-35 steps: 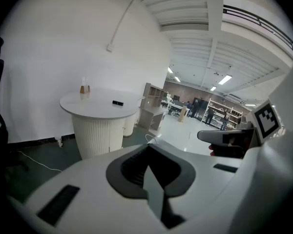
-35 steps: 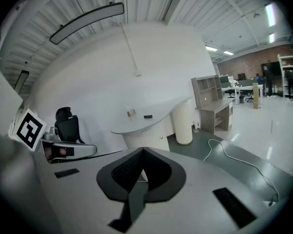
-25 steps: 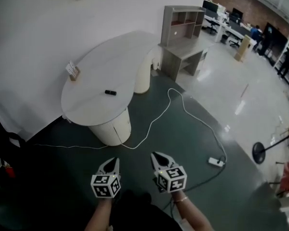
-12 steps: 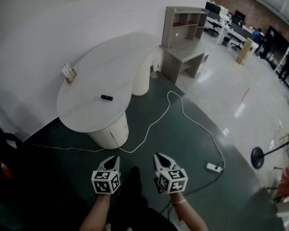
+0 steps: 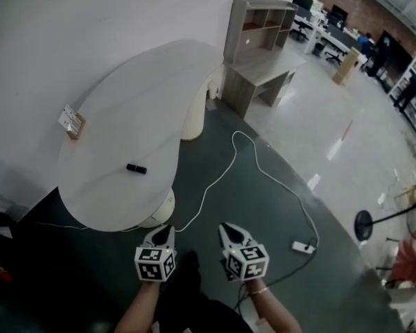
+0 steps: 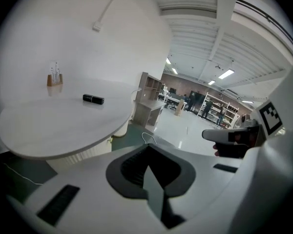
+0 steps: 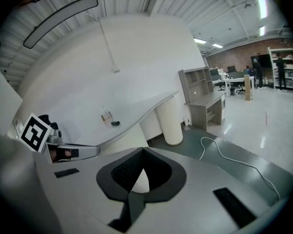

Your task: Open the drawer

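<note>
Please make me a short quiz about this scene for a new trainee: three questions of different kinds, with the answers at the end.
1. True or false: a small black object lies on the white table.
2. What is at the right-hand end of the white cable? A) a power strip B) a standing fan C) the grey desk
3. Fill the gap: the left tongs and the right tongs are both ____ and hold nothing.
Key: 1 true; 2 A; 3 shut.
</note>
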Demonstrator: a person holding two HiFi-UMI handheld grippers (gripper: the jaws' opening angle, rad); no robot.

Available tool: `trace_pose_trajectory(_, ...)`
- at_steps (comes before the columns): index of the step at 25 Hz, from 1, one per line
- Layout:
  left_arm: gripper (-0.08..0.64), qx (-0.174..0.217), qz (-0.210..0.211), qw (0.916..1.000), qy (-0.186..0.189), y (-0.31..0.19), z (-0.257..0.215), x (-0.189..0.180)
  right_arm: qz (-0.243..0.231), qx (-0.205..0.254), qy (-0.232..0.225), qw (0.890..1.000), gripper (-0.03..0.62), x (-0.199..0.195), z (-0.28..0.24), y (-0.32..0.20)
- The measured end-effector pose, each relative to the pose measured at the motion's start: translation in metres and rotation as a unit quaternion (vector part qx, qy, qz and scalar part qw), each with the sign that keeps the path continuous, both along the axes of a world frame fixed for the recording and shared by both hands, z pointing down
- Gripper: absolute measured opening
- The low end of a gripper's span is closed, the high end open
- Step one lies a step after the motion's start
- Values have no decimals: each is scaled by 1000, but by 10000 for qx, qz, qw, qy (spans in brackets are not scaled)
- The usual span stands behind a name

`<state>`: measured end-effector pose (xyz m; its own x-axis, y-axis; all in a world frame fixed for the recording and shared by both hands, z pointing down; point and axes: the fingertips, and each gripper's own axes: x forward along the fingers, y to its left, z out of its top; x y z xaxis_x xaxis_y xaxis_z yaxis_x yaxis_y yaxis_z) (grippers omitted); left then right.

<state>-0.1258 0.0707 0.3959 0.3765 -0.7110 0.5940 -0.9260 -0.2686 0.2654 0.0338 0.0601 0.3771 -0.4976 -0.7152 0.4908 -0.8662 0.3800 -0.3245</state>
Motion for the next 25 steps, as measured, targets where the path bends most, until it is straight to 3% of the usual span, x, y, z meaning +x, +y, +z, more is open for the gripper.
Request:
trace_pose_trajectory(10, 3, -548, 224, 9982, 63, -56, 47, 18, -209, -490, 180, 9984, 3, -4, 44, -75)
trace_pose_trajectory(18, 3, -768, -629, 9951, -26, -68, 90, 10, -1275, -899, 274, 9874, 3, -44, 111, -108)
trace_pose_trajectory(25, 3, -775, -1265, 9887, -195, -75, 124, 2, -2128, -909, 410, 9720, 3, -82, 186, -137)
